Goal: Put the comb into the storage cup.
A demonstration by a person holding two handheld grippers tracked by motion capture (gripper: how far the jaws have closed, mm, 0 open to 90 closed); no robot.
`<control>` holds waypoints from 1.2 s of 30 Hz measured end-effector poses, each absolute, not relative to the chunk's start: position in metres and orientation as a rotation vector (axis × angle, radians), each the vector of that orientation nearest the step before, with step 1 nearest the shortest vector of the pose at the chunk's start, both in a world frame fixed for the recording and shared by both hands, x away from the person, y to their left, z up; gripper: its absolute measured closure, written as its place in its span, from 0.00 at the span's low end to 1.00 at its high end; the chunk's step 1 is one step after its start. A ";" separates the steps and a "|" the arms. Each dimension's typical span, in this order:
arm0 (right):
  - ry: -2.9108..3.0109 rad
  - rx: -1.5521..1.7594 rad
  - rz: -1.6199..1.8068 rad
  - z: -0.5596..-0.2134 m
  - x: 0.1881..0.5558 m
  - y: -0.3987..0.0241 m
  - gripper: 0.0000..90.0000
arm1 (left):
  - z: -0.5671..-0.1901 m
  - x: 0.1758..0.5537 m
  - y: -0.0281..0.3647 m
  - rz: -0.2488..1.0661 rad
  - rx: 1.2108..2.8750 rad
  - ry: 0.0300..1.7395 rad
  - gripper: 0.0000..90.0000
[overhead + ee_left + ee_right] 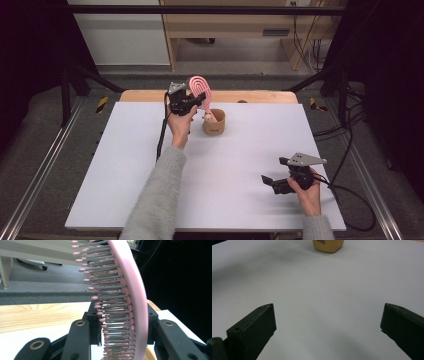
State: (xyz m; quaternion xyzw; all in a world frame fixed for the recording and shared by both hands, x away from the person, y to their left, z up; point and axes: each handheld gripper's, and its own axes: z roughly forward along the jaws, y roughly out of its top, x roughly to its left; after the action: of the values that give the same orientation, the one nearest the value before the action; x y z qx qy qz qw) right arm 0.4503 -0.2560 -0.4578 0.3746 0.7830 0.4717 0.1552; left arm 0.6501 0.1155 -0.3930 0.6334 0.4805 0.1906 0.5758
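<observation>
left gripper (192, 102): fingers clamped on pink hairbrush (201, 89), raised over tan cup (215, 123)
right gripper (272, 181): fingers spread wide, empty, low over white bench (240, 165)

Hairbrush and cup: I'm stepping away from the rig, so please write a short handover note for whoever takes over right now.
Left gripper: shut on the pink hairbrush, held at its head, raised over the tan cup near the table's far edge.
Right gripper: open, holding nothing, low over the white table at the near right.
Done: brush gripped, upright, handle end at the cup's mouth, apparently just inside.
Left: probably lower the brush fully into the cup, release it, and withdraw the left gripper without tipping the cup.
</observation>
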 end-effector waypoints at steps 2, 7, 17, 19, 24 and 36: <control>2.243 1.073 1.353 -0.458 0.450 -0.256 0.01 | -0.394 0.650 0.117 0.443 1.482 1.127 0.68; 2.243 1.072 1.355 -0.458 0.450 -0.256 0.01 | -0.395 0.649 0.118 0.460 1.489 1.130 0.67; 2.242 1.073 1.355 -0.457 0.450 -0.256 0.01 | -0.398 0.648 0.125 0.459 1.492 1.137 0.65; 2.241 1.073 1.354 -0.458 0.450 -0.256 0.01 | -0.398 0.648 0.125 0.460 1.493 1.136 0.65; 2.241 1.072 1.355 -0.457 0.450 -0.256 0.01 | -0.398 0.647 0.125 0.461 1.499 1.140 0.64; 2.243 1.072 1.354 -0.457 0.450 -0.256 0.01 | -0.398 0.643 0.135 0.453 1.545 1.136 0.45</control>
State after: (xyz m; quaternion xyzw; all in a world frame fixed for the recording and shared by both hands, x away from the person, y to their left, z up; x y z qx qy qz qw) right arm 0.4504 -0.2557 -0.4575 0.3743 0.7827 0.4725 0.1549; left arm 0.6433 0.1348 -0.3980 0.6533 0.4806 0.1914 0.5528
